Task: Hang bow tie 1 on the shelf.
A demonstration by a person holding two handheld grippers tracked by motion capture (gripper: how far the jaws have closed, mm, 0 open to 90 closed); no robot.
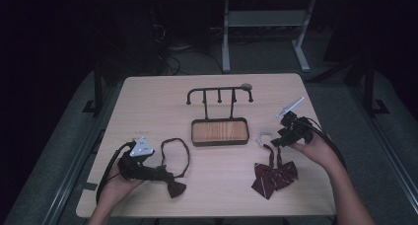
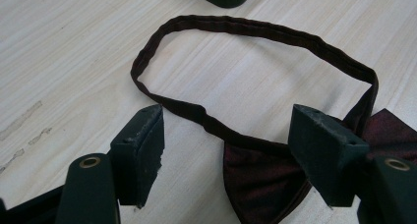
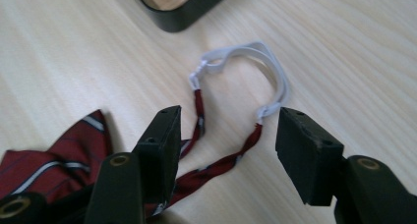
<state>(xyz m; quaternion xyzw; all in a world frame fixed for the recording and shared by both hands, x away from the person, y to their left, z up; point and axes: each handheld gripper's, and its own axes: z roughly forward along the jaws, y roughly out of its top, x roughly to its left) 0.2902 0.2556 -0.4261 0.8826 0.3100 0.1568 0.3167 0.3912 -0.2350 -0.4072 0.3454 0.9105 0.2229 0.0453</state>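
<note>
Both ties lie unhung: my left gripper (image 2: 223, 153) gapes over the dark bow tie (image 2: 260, 175), my right gripper (image 3: 226, 150) unclamped astride the striped tie's strap (image 3: 221, 167).

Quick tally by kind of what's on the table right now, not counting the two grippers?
Bow ties: 2 (dark maroon bow tie, striped bow tie)
Hook racks with tray base: 1 (rack)
Total: 3
</note>
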